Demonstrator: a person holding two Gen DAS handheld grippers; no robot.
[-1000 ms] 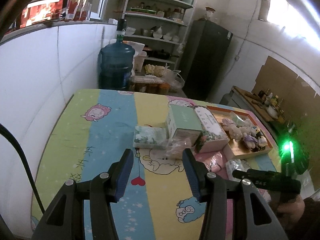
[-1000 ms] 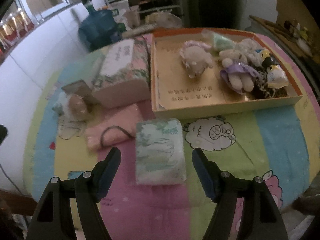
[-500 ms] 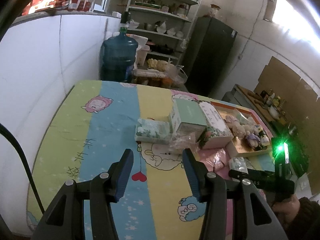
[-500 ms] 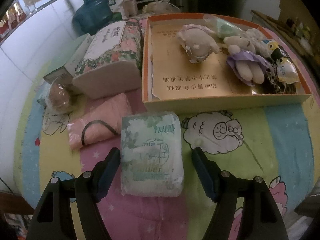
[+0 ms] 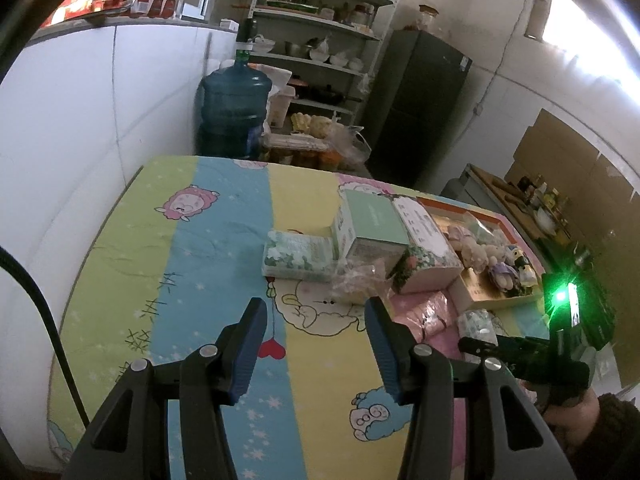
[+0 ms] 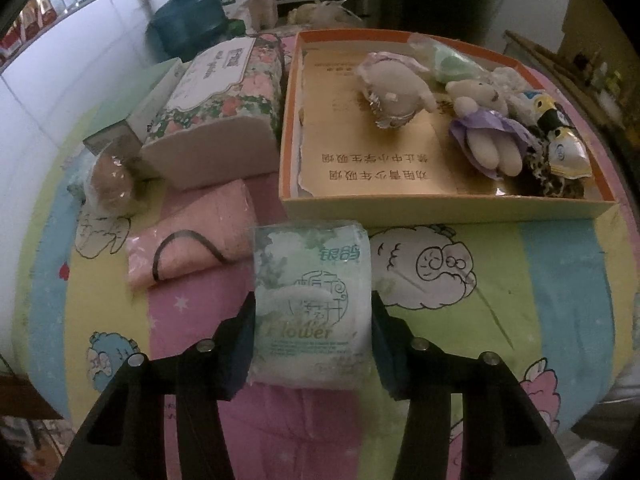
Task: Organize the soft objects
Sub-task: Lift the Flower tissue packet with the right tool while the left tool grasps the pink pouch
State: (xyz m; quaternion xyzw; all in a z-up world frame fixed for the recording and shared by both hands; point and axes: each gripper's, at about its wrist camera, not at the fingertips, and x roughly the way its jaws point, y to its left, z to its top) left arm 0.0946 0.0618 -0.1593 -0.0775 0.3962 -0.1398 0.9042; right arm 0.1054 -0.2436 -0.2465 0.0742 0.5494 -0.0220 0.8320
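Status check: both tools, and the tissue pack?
Left tool open, empty. Right tool open, straddling green-white plastic tissue pack, not clamped. Orange cardboard tray just beyond.

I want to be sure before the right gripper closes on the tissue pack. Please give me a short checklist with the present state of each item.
1. Tissue pack lies between the right gripper fingers: ok.
2. Jaws open wider than the pack: ok, one finger on each side.
3. Fingers already pressing the pack: cannot tell, the contact is hidden at the edges.
4. Black hair tie on the pink cloth is outside the jaws: ok.
5. Free space in the orange box for the pack: ok, its near left part is bare.
6. Left gripper out of the way: ok, open and empty above the sheet.
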